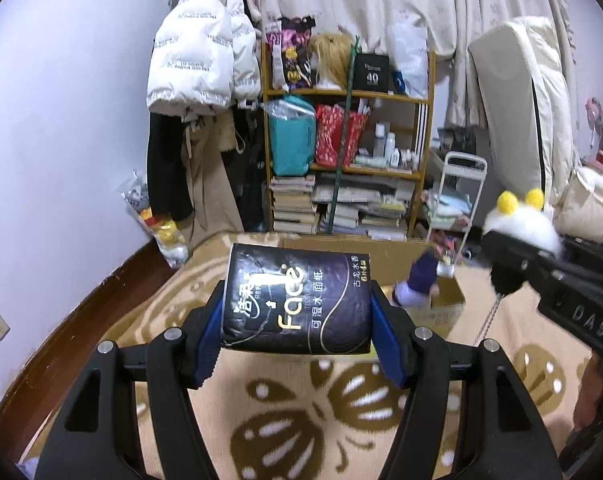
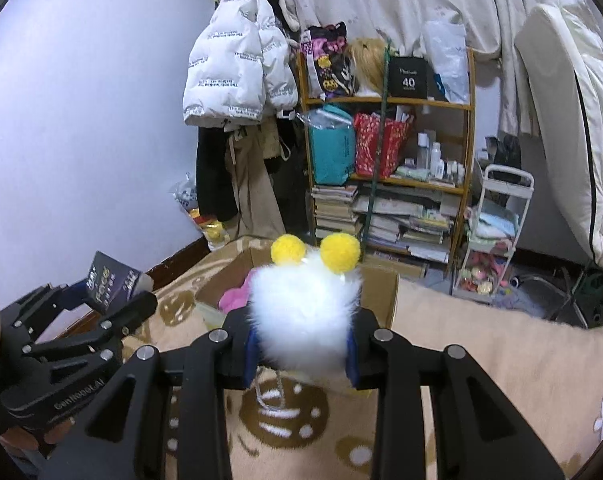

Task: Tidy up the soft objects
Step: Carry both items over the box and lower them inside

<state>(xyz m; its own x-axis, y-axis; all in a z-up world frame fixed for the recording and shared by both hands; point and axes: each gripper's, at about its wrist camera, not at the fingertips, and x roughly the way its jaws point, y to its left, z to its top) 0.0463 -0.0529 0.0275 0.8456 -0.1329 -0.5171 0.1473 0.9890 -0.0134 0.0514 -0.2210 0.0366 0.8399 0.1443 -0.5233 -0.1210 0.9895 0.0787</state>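
My left gripper (image 1: pixel 297 320) is shut on a black tissue pack (image 1: pixel 297 300) with gold "Face" lettering and holds it above the bed, just short of an open cardboard box (image 1: pixel 441 304). A purple soft toy (image 1: pixel 417 280) lies in the box. My right gripper (image 2: pixel 301 340) is shut on a fluffy white plush with two yellow pompoms (image 2: pixel 305 300), near the box (image 2: pixel 381 292), where a pink soft item (image 2: pixel 235 298) shows. The plush (image 1: pixel 521 224) and right gripper also show at the right of the left wrist view. The tissue pack (image 2: pixel 113 280) shows at the left of the right wrist view.
A beige blanket with brown butterfly pattern (image 1: pixel 341 400) covers the bed. Behind stands a wooden shelf (image 1: pixel 349 96) with bags, bottles and stacked books, hanging jackets (image 1: pixel 197 52), a white cart (image 2: pixel 497 232), curtains and a leaning mattress (image 2: pixel 573 120).
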